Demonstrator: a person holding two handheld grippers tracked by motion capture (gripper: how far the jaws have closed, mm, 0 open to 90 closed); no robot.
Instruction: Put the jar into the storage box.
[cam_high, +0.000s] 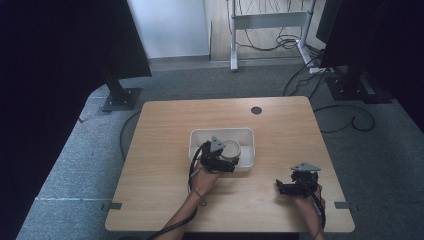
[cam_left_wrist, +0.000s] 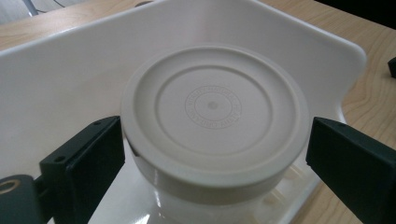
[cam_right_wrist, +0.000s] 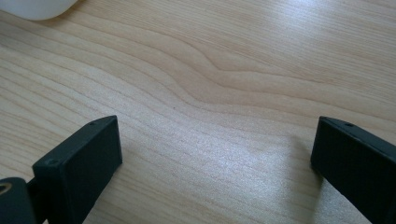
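Left tool (cam_left_wrist: 212, 154) is straddling the lidded jar (cam_left_wrist: 212, 112) in the white tray (cam_left_wrist: 56, 84) — jaws spread, jar at twelve o'clock.

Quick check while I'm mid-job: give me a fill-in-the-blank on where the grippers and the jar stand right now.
1. The jar stands inside the white ____.
2. The left gripper has its jaws open on either side of the jar's ____.
3. The right gripper is open over bare ____.
4. In the high view, the tray lies nearer the ____ gripper.

Missing words: tray; lid; table; left
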